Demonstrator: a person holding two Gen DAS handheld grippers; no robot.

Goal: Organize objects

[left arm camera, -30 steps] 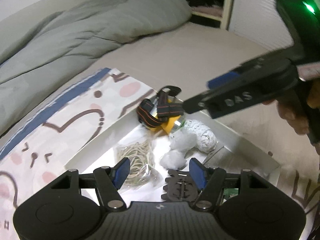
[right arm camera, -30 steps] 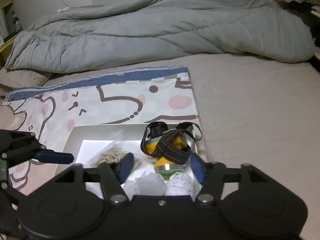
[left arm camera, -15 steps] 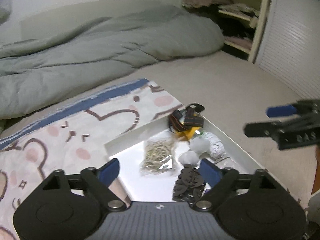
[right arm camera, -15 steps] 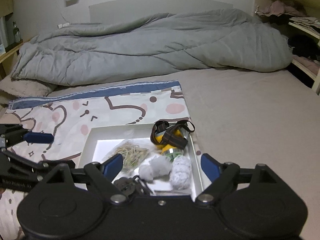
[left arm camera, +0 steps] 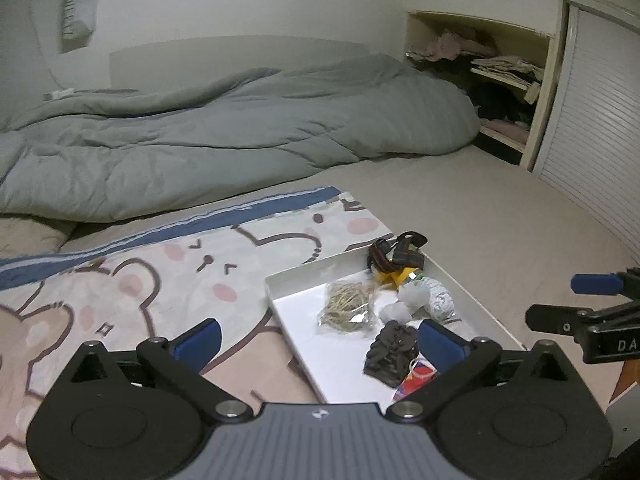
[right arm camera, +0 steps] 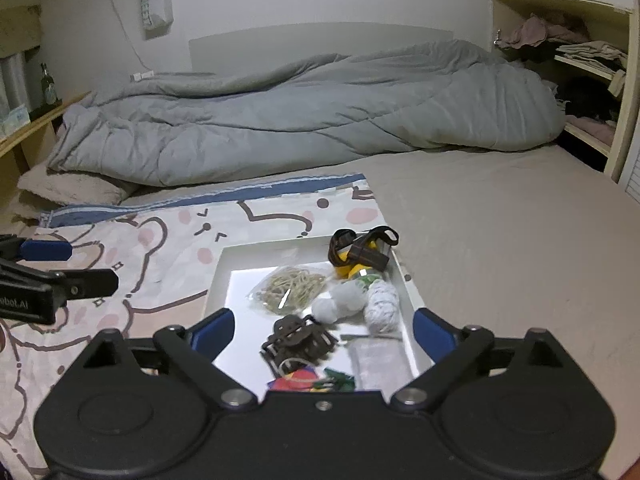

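Note:
A white tray (left arm camera: 298,322) (right arm camera: 228,270) lies on a bear-print cloth on the bed. In it are a yellow headlamp with dark straps (left arm camera: 394,262) (right arm camera: 362,256), a bag of rubber bands (left arm camera: 348,308) (right arm camera: 290,288), white balls (left arm camera: 414,294) (right arm camera: 340,300), a white yarn ball (right arm camera: 382,304), a dark claw clip (left arm camera: 392,352) (right arm camera: 298,340) and small coloured items (right arm camera: 312,382). My left gripper (left arm camera: 316,340) is open and empty, above the tray's near left. My right gripper (right arm camera: 324,330) is open and empty, above the tray's near end.
A grey duvet (left arm camera: 224,136) (right arm camera: 304,112) is heaped across the far side of the bed. The bear-print cloth (left arm camera: 120,280) covers the left. Open shelves with clothes (left arm camera: 500,80) stand at the back right. Bare beige sheet (right arm camera: 500,240) lies right of the tray.
Both grippers have pulled back and up from the tray and opened wider. The headlamp now lies in the tray's far corner, free of the right gripper.

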